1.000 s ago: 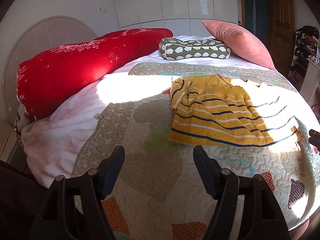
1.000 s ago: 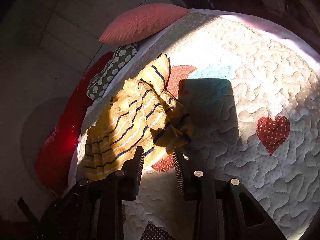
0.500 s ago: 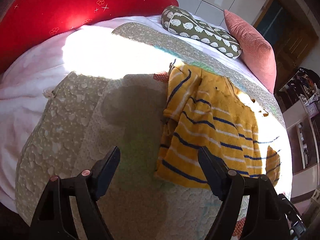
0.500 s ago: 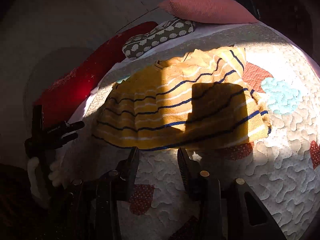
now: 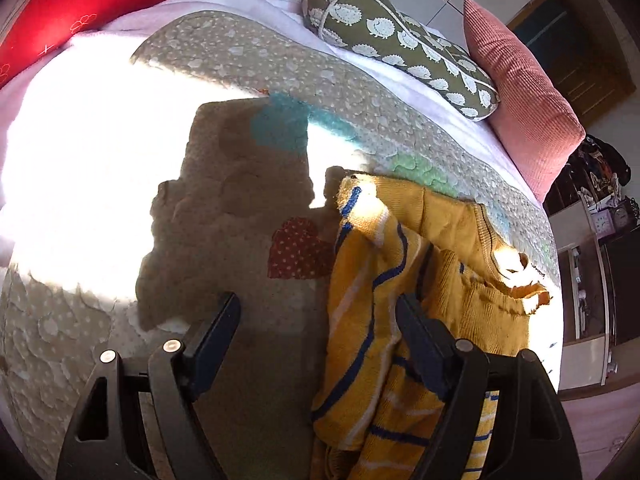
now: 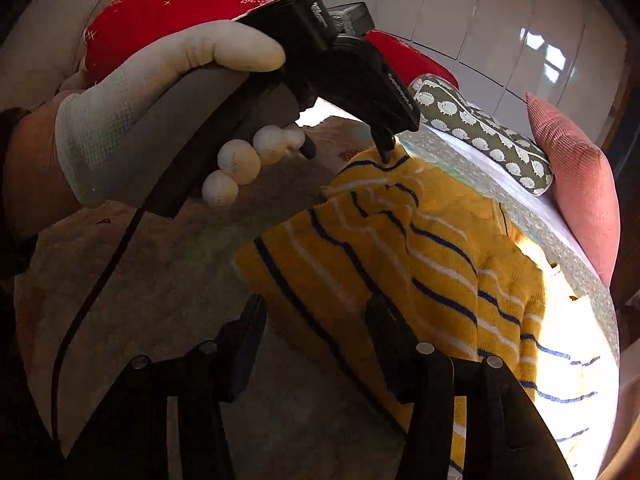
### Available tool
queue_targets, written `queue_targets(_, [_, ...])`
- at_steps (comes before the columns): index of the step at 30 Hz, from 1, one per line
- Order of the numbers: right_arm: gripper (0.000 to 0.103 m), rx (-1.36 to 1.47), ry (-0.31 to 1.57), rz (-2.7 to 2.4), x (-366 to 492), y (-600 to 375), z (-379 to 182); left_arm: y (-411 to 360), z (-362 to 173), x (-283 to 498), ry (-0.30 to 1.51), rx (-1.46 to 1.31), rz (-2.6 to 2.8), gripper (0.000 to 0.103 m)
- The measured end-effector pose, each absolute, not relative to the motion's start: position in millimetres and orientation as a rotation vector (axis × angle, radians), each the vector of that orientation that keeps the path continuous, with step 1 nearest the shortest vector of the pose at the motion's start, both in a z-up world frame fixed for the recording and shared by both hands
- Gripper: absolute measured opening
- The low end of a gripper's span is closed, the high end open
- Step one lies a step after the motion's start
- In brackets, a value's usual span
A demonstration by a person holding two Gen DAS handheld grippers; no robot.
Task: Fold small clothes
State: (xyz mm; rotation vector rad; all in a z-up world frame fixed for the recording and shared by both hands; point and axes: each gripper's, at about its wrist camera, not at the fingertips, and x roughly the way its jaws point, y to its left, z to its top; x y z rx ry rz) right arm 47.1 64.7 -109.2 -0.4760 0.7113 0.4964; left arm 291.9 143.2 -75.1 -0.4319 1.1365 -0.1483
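Yellow sweater, left view: the blue-and-white-striped sweater (image 5: 400, 280) lies rumpled on the quilt (image 5: 100, 340), with one sleeve doubled over the body.
Left gripper, left view: my left gripper (image 5: 320, 332) is spread wide. Its right finger is over the knit and its left finger is over bare quilt, so it grips nothing.
Landmark, left view: the red heart patch (image 5: 296, 254) lies just beside the sleeve edge.
Background, left view: a green bolster (image 5: 400, 40), a pink cushion (image 5: 524, 92) and a red pillow (image 5: 60, 8) lie at the head of the bed, well apart from the work.
Gloved hand, right view: my left hand (image 6: 160, 112) tips its gripper steeply down, with the tip at the sweater's far corner.
Right gripper, right view: my right gripper (image 6: 316, 336) is also spread. The near hem corner lies between its fingers, unpinched.
Step in hand, judged: take one corner in each gripper before the next fold.
Doing it well, judged: close on the hem ribbing through both layers, not on a loose stripe of knit. Close both sides before lifting, and keep the edge taut so that the fold lands square.
Risk, judged: the quilt may be caught in with the knit.
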Motion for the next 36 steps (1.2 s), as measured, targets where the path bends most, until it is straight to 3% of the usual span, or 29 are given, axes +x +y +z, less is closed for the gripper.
queue_targets(10, [0.062,-0.623,0.673,0.432,66,113,-131,131,-85,323,1.189,-0.427,-0.312,0.079])
queue_targets(11, [0.061,-0.609,0.677,0.42,70,113,-131,131,-84,323,1.191,-0.438,-0.326,0.067])
queue_targets(12, [0.054,-0.59,0.68,0.414,73,112,-130,130,-85,323,1.199,-0.439,-0.336,0.057])
queue_targets(13, [0.034,-0.566,0.686,0.412,78,110,-129,128,-87,323,1.216,-0.428,-0.341,0.031])
queue_targets(14, [0.025,-0.548,0.696,0.403,82,107,-128,126,-89,323,1.23,-0.415,-0.339,0.012])
queue_targets(16, [0.019,-0.506,0.705,0.407,85,102,-125,124,-89,320,1.222,-0.401,-0.324,0.009])
queue_targets(26, [0.017,-0.242,0.65,0.428,87,52,-81,97,-29,309,1.135,-0.376,-0.346,0.007])
queue_targets(36, [0.017,0.107,0.557,0.341,67,-64,-39,-47,31,316,1.1,-0.197,-0.461,0.007])
